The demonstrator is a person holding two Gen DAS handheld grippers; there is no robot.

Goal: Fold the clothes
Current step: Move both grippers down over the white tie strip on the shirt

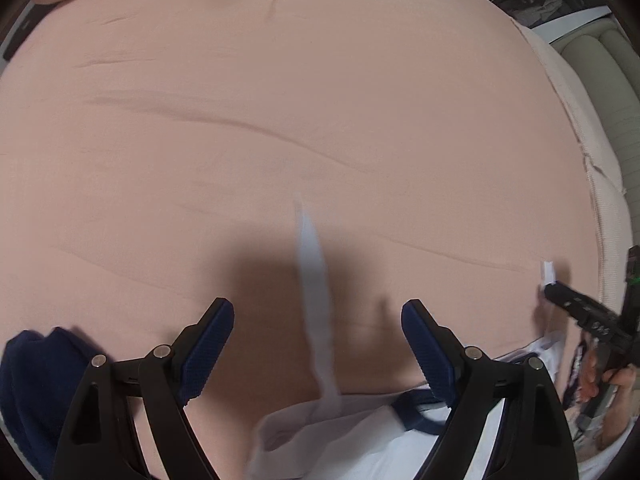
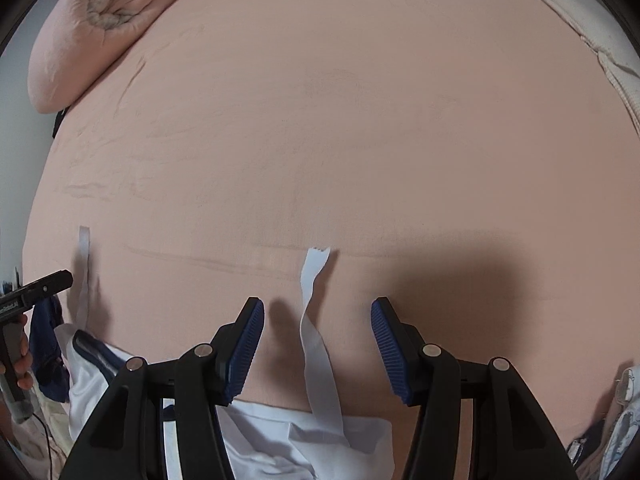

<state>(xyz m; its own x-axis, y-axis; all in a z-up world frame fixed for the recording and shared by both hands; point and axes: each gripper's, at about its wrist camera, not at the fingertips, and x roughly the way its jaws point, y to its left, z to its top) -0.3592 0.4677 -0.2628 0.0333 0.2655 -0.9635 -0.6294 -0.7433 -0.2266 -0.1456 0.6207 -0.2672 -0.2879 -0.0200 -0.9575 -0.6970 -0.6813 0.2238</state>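
We look down on a wide bed under a pale pink sheet, smooth but for a few shallow creases; a pink quilted pillow lies at its far left corner in the right view, and a cream ribbed mattress edge runs down the right side, with glass and cream upholstery beyond it. Most of the sheet ahead of us lies bare. The white garment is bunched at the near edge, touching the sheet; one white strap runs up between our left gripper fingers, another strap between our right gripper fingers; both pairs of jaws stand apart and the pads press on nothing. A dark blue cloth sits just beside the left gripper, at the near left edge.
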